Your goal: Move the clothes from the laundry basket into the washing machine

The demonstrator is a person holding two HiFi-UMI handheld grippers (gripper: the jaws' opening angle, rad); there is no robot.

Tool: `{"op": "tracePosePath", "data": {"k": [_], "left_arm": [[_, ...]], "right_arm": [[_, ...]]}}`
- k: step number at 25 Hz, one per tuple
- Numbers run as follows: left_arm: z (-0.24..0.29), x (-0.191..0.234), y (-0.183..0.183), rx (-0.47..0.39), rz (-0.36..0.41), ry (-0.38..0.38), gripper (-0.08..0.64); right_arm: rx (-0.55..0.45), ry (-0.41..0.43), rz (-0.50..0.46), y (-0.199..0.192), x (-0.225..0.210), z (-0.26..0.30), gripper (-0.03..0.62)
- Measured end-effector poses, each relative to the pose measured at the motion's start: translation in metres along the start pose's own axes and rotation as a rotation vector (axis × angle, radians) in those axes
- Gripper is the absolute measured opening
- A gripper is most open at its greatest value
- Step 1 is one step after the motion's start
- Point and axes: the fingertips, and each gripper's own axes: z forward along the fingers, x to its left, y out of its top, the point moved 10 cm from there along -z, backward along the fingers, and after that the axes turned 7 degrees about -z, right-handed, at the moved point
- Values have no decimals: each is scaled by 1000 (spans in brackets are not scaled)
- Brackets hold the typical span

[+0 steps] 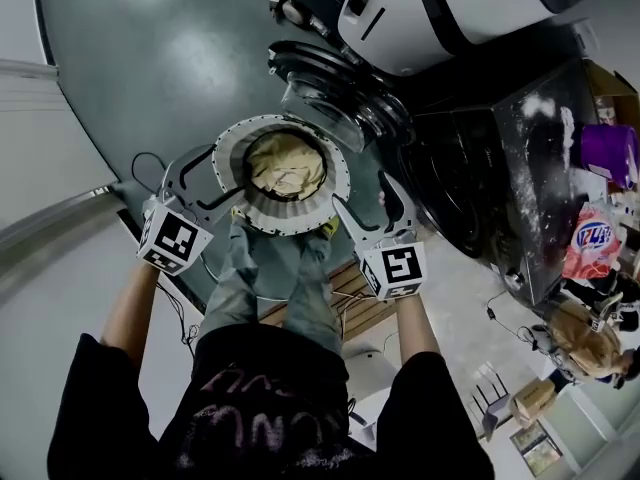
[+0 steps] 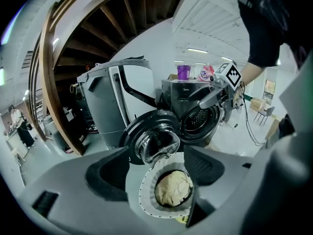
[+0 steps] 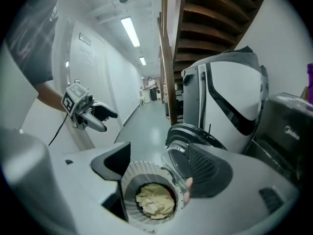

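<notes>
A round white laundry basket (image 1: 335, 173) stands on the floor at my feet, with crumpled yellow clothes (image 1: 285, 166) in it. My left gripper (image 1: 205, 183) hangs open at the basket's left rim and my right gripper (image 1: 365, 204) open at its right rim; neither holds anything. In the left gripper view the open jaws (image 2: 159, 168) frame the basket (image 2: 146, 192) and the clothes (image 2: 172, 189). The right gripper (image 3: 154, 165) looks down on the same clothes (image 3: 155, 200). Behind the basket the dark washing machine (image 1: 470, 178) has its round door (image 1: 335, 88) swung open, and its drum (image 2: 199, 120) shows.
A large white machine (image 1: 440, 8) stands behind the washer. On top of the washer sit a purple bottle (image 1: 612, 153) and a pink detergent bag (image 1: 592, 240). Wooden stairs (image 2: 98, 28) rise on the left. Cables (image 1: 150, 168) lie on the floor near the basket.
</notes>
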Motion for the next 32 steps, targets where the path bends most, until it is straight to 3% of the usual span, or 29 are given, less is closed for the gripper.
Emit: {"op": "tracePosePath", "data": {"k": [3, 11, 15, 21, 28, 32], "left_arm": [[19, -3, -23, 47, 0, -28, 347], [74, -10, -80, 146, 105, -102, 347], [98, -14, -109, 195, 134, -130, 347], [151, -16, -158, 281, 243, -218, 347], [218, -8, -227, 348, 227, -258, 347], [254, -15, -263, 421, 296, -305, 350]], "right_arm": [[41, 41, -12, -26, 5, 16, 373], [121, 115, -57, -92, 8, 47, 373], [191, 169, -131, -122, 13, 56, 373], [291, 270, -211, -173, 22, 102, 373], [401, 402, -396, -237, 45, 168, 373], [462, 449, -462, -273, 55, 198, 373]]}}
